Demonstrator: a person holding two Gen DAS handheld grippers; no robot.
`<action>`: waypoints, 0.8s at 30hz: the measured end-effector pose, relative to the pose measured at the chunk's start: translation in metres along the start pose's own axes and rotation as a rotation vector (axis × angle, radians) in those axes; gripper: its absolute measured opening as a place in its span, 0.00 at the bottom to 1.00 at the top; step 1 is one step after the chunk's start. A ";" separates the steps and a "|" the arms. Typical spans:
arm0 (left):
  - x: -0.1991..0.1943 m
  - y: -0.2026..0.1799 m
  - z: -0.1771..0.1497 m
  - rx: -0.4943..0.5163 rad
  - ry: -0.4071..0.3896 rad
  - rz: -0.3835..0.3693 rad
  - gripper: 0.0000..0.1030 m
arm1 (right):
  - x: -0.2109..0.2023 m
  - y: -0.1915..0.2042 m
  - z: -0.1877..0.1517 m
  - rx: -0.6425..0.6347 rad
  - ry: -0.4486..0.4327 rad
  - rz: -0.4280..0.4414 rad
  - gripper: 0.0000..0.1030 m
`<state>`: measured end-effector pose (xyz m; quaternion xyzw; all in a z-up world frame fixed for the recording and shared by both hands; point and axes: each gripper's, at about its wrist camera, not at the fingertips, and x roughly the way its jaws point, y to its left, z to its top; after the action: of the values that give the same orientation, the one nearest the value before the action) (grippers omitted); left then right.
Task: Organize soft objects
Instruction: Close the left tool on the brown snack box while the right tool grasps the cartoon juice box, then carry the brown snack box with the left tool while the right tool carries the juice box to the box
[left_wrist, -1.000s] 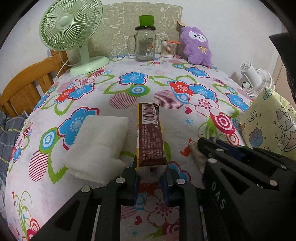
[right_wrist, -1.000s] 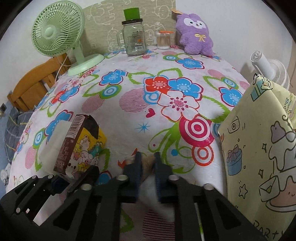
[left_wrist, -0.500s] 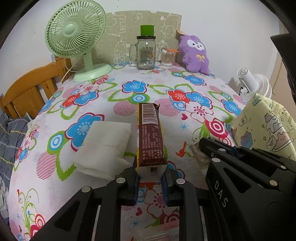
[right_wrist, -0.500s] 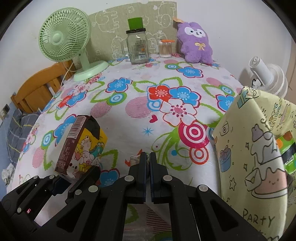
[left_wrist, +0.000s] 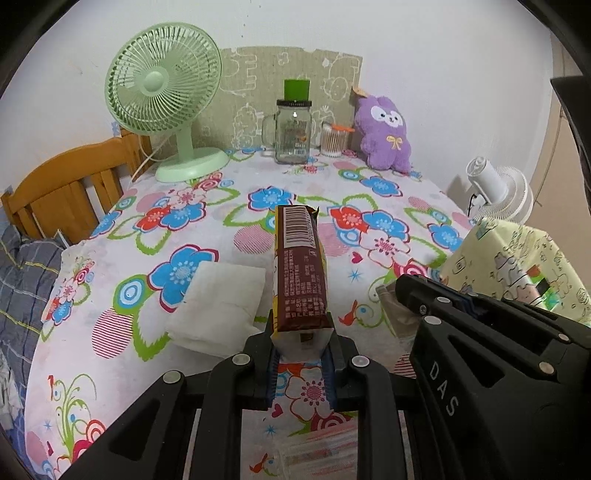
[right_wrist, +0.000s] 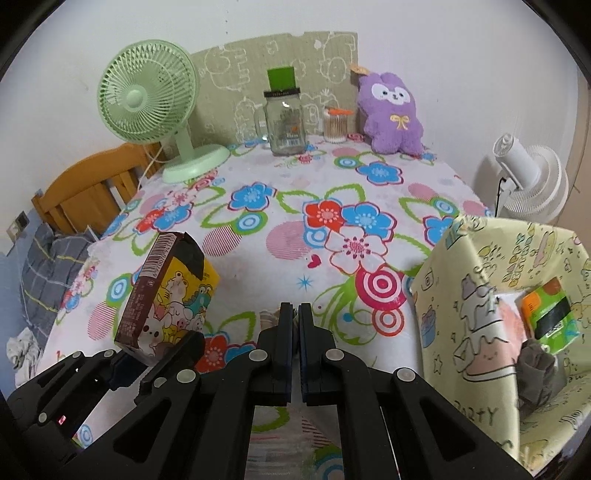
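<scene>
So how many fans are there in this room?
2. A green fan stands at the table's far left corner, and a white fan sits beyond the table's right edge, behind the yellow bag. Others may be out of view.

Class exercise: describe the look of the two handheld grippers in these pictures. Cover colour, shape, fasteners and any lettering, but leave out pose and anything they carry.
Both the left gripper and the right gripper are matte black plastic, built from angular, open-framed struts. Round silver screw heads dot the joints. The fingers carry dark blue ribbed pads on their inner faces. The right gripper's body bears white letters "DAS", seen from the left wrist view. No cables or sleeves show.
</scene>
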<state>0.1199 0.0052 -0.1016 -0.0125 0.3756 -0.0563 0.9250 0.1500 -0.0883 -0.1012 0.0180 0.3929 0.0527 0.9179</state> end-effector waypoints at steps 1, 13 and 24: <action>-0.003 0.000 0.000 0.000 -0.006 0.001 0.17 | -0.003 0.000 0.000 -0.001 -0.005 0.001 0.05; -0.033 -0.001 0.003 -0.002 -0.065 0.012 0.17 | -0.033 0.007 0.002 -0.015 -0.062 0.013 0.05; -0.066 -0.001 0.010 -0.007 -0.136 0.018 0.17 | -0.066 0.014 0.011 -0.039 -0.127 0.020 0.05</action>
<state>0.0798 0.0112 -0.0492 -0.0162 0.3122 -0.0454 0.9488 0.1119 -0.0815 -0.0448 0.0071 0.3324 0.0682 0.9406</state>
